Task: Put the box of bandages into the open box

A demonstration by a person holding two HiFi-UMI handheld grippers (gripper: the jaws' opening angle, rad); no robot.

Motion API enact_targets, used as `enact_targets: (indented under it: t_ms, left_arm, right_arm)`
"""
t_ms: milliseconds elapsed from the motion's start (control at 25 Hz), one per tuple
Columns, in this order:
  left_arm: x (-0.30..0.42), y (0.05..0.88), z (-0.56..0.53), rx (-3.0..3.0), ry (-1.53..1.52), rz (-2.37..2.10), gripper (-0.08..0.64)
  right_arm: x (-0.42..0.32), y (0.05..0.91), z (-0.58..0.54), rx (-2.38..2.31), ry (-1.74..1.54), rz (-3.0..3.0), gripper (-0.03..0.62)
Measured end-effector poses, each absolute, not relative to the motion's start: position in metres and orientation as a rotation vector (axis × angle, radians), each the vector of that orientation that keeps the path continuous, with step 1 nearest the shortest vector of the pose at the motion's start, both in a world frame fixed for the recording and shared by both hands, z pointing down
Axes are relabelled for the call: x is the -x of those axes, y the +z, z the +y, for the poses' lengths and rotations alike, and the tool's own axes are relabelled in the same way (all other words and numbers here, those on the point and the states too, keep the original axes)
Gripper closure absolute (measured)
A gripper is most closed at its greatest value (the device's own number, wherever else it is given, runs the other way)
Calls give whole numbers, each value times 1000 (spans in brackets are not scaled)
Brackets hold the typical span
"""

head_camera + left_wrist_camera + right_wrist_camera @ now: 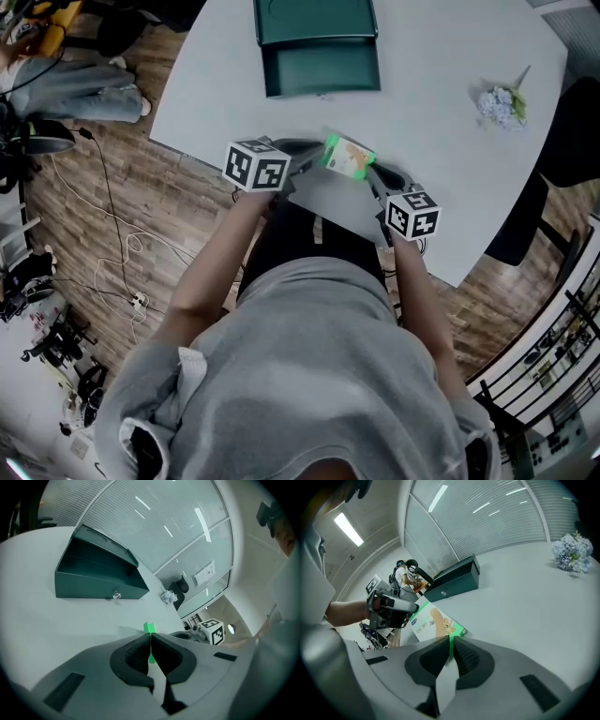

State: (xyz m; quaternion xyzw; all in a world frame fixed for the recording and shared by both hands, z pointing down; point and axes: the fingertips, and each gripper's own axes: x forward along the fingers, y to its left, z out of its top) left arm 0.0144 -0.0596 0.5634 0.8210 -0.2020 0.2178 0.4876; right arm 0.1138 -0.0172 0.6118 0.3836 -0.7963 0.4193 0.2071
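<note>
**Between the two grippers, at the table's near edge: bandage box clamped from both ends**

Between the two sets of jaws hangs the box of bandages (349,157), white and green with a printed picture on its broad face. It sits tilted over the near edge of the white table (450,187). No view shows whether its underside touches the tabletop.

The left gripper (319,155) is clenched on the box's left end. Its own view shows the gripper (150,637) with dark pads pressed together on a thin green edge of the box of bandages (149,628), which pokes up just past the tips.

The right gripper (373,171) is clenched on the opposite end. In its own view the gripper (450,641) has its pads nipping the near corner of the box of bandages (433,623). The printed face stretches away from the tips toward the left gripper (412,613), which bites the far end.

Well ahead of both grippers stands the open box (323,92), dark green, with its lid raised behind the tray. It lies straight out beyond the left gripper's tips (93,591) and ahead and slightly left of the right gripper's (457,585). A small round fitting shows on its front wall.

Far off to the right gripper's right lies a small bunch of pale flowers (502,105).
</note>
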Motion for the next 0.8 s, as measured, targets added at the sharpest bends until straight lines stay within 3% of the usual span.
enact_targets:
  t_ms: [320, 440, 480, 560, 680, 800]
  left_arm:
    - [-36, 543, -55, -2013, 404, -420, 525]
    - [-37, 552, -53, -2015, 455, -449, 315]
    - [-37, 556, -52, -2009, 481, -453, 311]
    - [-35, 563, -51, -1998, 524, -465, 346]
    - [-32, 562, -53, -1955, 471, -462, 512]
    - [-31, 560, -53, -1936, 432, -450, 525]
  right_arm:
    - [-119, 612, -16, -1055, 1128, -2222, 535]
    - [-117, 611, -16, -1061, 1125, -2234, 535]
    - [-117, 611, -17, -1063, 1124, -2237, 534]
    - [-118, 610, -19, -1068, 1118, -2238, 534]
    - [-123, 610, -18, -1069, 1104, -2234, 535]
    - [-123, 611, -16, -1065, 1099, -2231, 535]
